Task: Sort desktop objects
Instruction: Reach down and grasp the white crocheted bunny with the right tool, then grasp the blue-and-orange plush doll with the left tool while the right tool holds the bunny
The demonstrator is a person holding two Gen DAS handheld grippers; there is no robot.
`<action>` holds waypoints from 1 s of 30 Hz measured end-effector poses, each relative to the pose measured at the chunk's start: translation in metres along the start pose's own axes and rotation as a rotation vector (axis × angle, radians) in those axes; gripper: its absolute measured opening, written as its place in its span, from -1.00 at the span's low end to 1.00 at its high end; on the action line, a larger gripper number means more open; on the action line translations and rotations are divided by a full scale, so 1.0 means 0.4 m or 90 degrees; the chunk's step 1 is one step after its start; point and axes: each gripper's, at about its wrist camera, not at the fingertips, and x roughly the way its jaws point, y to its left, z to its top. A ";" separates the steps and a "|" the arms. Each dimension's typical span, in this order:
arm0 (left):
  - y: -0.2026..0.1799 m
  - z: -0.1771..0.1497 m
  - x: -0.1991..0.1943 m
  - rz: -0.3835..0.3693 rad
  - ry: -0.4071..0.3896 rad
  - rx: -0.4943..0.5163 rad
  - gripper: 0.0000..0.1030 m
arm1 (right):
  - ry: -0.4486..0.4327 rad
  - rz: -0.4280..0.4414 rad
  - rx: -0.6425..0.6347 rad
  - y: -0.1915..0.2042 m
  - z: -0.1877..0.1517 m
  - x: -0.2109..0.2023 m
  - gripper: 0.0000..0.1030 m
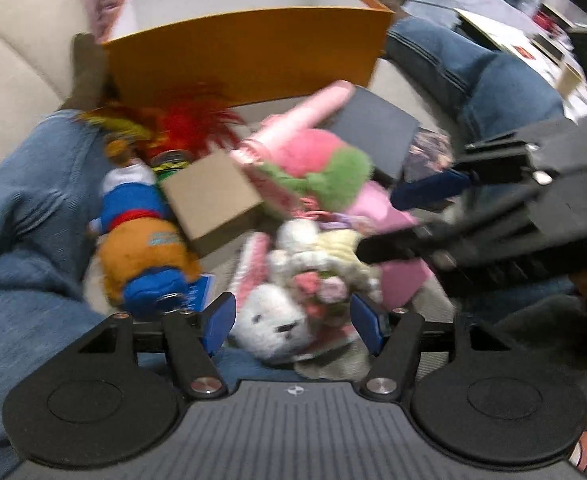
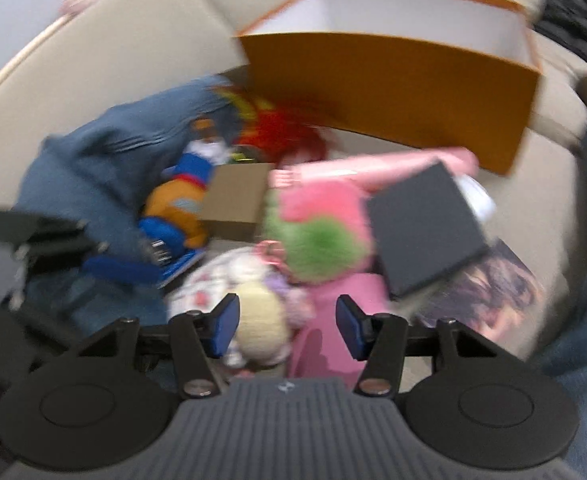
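Nothing looks sorted yet, as far as I can judge. The orange box (image 1: 249, 56) at twelve o'clock shows only bare white inner walls; its floor is hidden from me, so I can't swear it holds nothing. Below it the whole pile lies between my jeans-clad legs (image 1: 25, 216) on the beige sofa (image 1: 9, 40).

Going down in size: the pink-and-green plush (image 1: 317, 164) sits at the centre, with the black flat box (image 1: 373, 128) at its two o'clock and the brown cardboard box (image 1: 213, 196) at its nine. Further toward nine lies the doll in orange and blue (image 1: 145, 240), with the red feathery toy (image 1: 197, 124) above it. Nearest me is the white bunny plush (image 1: 269, 320).

My left hand-held gripper (image 1: 293, 316) is spread wide with the bunny's head between its pads, not yet squeezed. My right hand-held gripper (image 2: 287, 326) is also spread, hovering over the cream-and-pink soft toy (image 2: 257, 316), gripping nothing.
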 end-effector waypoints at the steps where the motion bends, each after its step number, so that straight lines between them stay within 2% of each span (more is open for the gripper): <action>1: 0.010 -0.003 -0.004 0.008 0.010 -0.002 0.44 | 0.002 0.009 -0.030 0.014 0.006 0.002 0.08; 4: 0.039 -0.013 -0.020 0.017 0.027 -0.011 0.44 | 0.026 0.031 -0.152 0.060 0.028 0.012 0.08; 9: 0.054 -0.016 -0.063 0.034 0.007 -0.007 0.44 | 0.079 0.030 -0.383 0.138 0.028 0.032 0.08; 12: 0.067 -0.016 -0.068 0.046 -0.002 -0.018 0.44 | 0.110 0.000 -0.518 0.181 -0.006 0.074 0.10; 13: 0.074 -0.015 -0.067 0.048 -0.003 -0.024 0.44 | 0.111 -0.014 -0.550 0.188 -0.018 0.085 0.21; 16: 0.087 -0.011 -0.060 0.051 -0.005 -0.032 0.44 | 0.109 -0.061 -0.631 0.202 -0.049 0.129 0.31; 19: 0.103 0.001 -0.048 0.054 -0.007 -0.040 0.44 | 0.096 -0.107 -0.692 0.207 -0.069 0.173 0.30; 21: 0.118 0.016 -0.040 0.068 -0.011 -0.051 0.44 | 0.094 -0.108 -0.698 0.206 -0.063 0.190 0.31; 24: 0.142 0.045 -0.026 0.107 -0.017 -0.077 0.44 | 0.087 -0.099 -0.686 0.198 -0.042 0.170 0.13; 26: 0.149 0.061 -0.014 0.123 -0.013 -0.079 0.44 | 0.079 -0.092 -0.661 0.185 -0.018 0.135 0.09; 30: 0.162 0.086 0.014 0.124 0.003 -0.079 0.44 | 0.052 -0.085 -0.607 0.149 0.036 0.049 0.09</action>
